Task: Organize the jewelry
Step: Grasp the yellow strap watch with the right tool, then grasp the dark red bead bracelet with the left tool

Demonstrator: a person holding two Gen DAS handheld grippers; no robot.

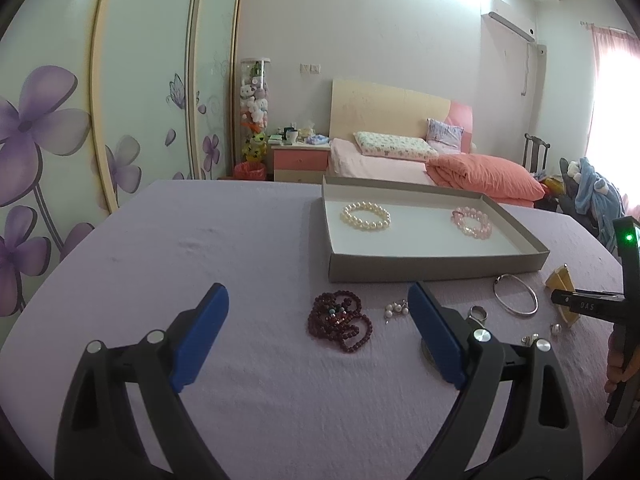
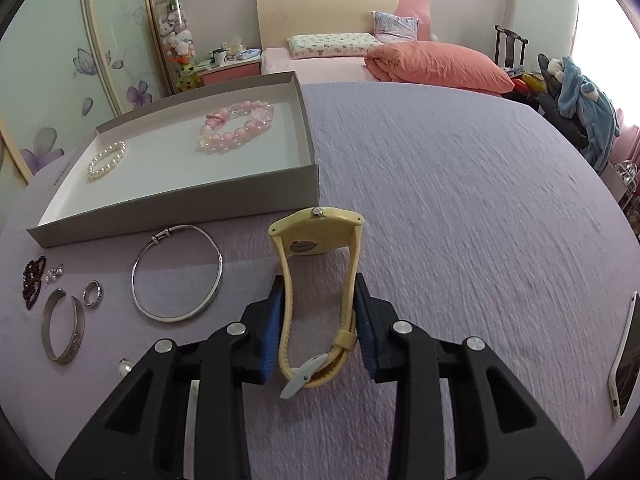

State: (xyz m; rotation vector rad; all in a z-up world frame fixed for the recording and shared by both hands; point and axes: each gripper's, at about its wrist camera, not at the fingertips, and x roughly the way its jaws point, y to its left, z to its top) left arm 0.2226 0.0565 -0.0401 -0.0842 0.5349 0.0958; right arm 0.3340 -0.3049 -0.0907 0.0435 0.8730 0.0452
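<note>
A grey box [image 1: 436, 266] [image 2: 180, 210] holds a white pearl bracelet [image 1: 366, 216] [image 2: 106, 160] and a pink bead bracelet [image 1: 472, 222] [image 2: 236, 126]. My right gripper [image 2: 318, 300] is shut on a yellow watch [image 2: 320, 240] by its strap, near the box's front corner; the watch also shows in the left wrist view [image 1: 564, 292]. My left gripper [image 1: 318, 308] is open and empty above a dark red bead necklace [image 1: 340, 322] [image 2: 32, 280]. A silver bangle [image 1: 516, 294] [image 2: 178, 274], an open cuff [image 2: 62, 326], a ring [image 1: 478, 314] [image 2: 93, 294] and pearl earrings [image 1: 396, 310] lie on the lilac cloth.
A white phone [image 2: 624, 364] lies at the right edge of the table. A single pearl [image 2: 125, 367] sits by the right gripper's left arm. A bed, a wardrobe and a chair with clothes stand beyond the table.
</note>
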